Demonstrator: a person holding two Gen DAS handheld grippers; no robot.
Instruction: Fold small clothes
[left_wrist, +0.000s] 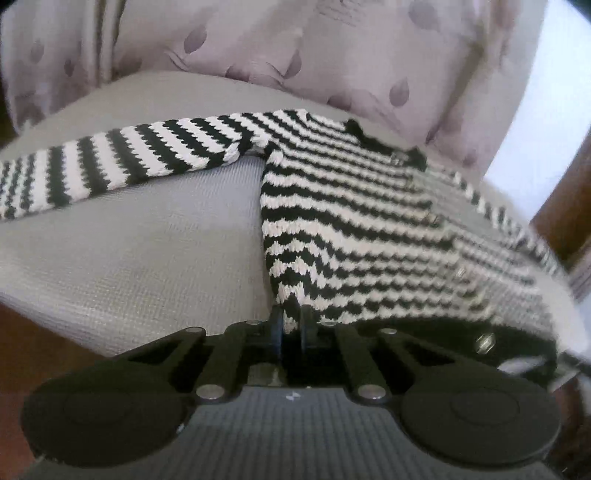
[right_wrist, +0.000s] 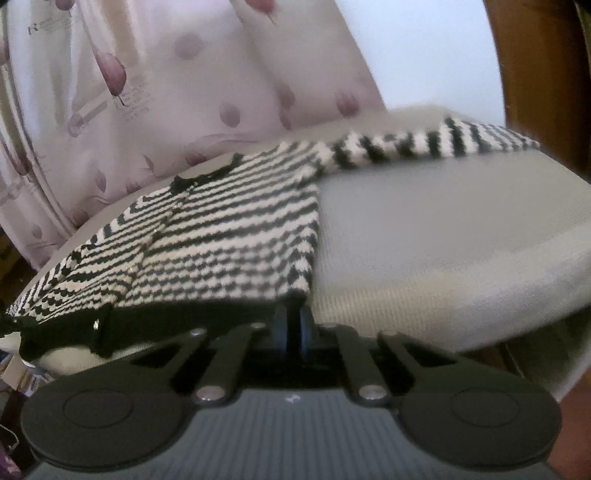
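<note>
A black-and-white striped knit cardigan (left_wrist: 351, 221) lies spread on a grey cushioned seat (left_wrist: 147, 240), one sleeve (left_wrist: 110, 162) stretched out to the left. My left gripper (left_wrist: 293, 317) is shut on the cardigan's bottom left corner at the seat's near edge. In the right wrist view the cardigan (right_wrist: 229, 229) lies at centre left, its other sleeve (right_wrist: 424, 144) reaching right. My right gripper (right_wrist: 294, 317) is shut on the bottom right corner of the black hem (right_wrist: 166, 325).
A pale curtain with purple leaf print (left_wrist: 332, 55) hangs right behind the seat, also in the right wrist view (right_wrist: 166, 92). Dark wooden furniture (right_wrist: 535, 74) stands at the right. Bare seat surface (right_wrist: 443, 229) lies right of the cardigan.
</note>
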